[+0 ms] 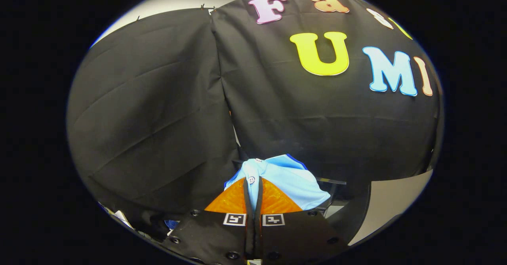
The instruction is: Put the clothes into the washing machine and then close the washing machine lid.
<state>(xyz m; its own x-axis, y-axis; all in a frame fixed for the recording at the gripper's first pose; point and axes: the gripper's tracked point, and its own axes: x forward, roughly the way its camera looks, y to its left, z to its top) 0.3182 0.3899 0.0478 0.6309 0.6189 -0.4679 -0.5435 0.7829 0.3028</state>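
In the gripper view, black cloth (158, 110) hangs as the booth's wall well beyond the fingers, in two draped panels that meet at a seam above and a little left of the gripper. A pale wall (186, 1) shows over the top of the cloth, and a pale surface (390, 201) shows past its lower hem, off to the right of the fingers. Just behind the garment, a dark frame (332, 183) with thin bars juts out to the right; what it belongs to cannot be told. Nothing stands between the fingers and the cloth except the garment itself.

The gripper (253, 185) has its two orange fingers (231, 201) drawn close together, with a fold of a light blue garment (289, 178) pinched in the narrow gap between them. A white button (251, 180) on that fold sits right at the fingertips. The rest of the garment bunches up just ahead of the fingers and spills to the right of them, with a darker blue edge along its top.

Each finger carries a small square black-and-white marker (234, 219) at its base; these are coded patterns, not readable words. The garment shows no legible label.
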